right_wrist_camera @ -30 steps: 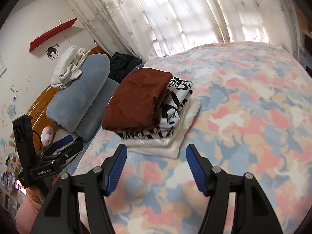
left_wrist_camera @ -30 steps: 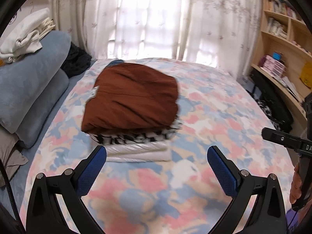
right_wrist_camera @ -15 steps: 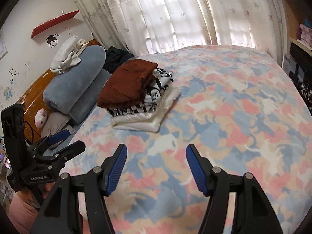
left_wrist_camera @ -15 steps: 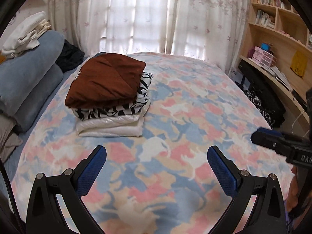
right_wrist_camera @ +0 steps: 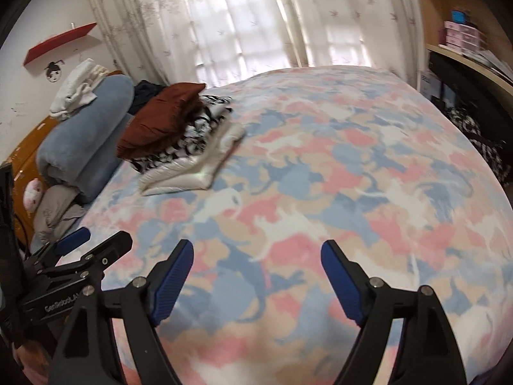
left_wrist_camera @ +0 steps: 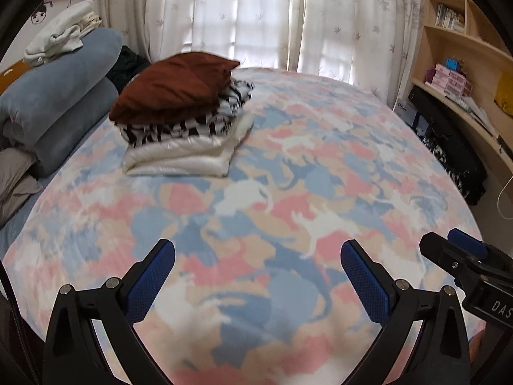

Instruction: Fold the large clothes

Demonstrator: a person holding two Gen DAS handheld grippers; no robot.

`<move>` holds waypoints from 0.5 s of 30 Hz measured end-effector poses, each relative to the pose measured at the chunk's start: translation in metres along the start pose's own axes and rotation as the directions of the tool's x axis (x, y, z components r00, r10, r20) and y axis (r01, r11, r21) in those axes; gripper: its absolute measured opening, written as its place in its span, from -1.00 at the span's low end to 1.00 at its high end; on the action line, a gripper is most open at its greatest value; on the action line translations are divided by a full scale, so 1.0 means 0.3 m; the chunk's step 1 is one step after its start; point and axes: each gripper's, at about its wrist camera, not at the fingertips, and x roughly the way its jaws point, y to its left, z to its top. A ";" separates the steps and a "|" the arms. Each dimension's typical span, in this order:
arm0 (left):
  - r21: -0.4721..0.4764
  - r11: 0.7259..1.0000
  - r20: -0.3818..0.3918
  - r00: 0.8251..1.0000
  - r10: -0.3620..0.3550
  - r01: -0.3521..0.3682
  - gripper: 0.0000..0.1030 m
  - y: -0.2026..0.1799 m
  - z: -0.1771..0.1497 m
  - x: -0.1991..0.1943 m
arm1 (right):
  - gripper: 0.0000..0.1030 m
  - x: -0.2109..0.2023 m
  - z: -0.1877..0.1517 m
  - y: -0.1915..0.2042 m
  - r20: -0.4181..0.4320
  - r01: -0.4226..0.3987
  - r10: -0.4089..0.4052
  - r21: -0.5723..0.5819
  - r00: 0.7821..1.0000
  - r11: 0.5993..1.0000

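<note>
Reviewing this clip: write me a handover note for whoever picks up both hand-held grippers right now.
Left hand-held gripper: open, empty, over the patterned bedspread.
Right hand-held gripper: jaws have just been opening, nothing between them, also over bare bedspread.
Clothes: one folded stack by the blue bolsters: rust-brown garment on top, black-and-white patterned one under it, white one at the bottom.
Done: those three are folded and stacked.
Left: no unfolded garment lies within view on the bedspread; look for the next one.
</note>
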 end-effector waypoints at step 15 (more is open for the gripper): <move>0.005 1.000 0.026 1.000 0.014 -0.014 0.98 -0.074 -0.052 -0.044 | 0.66 -0.034 -0.083 -0.038 0.005 0.044 -0.045 0.027 0.999 0.999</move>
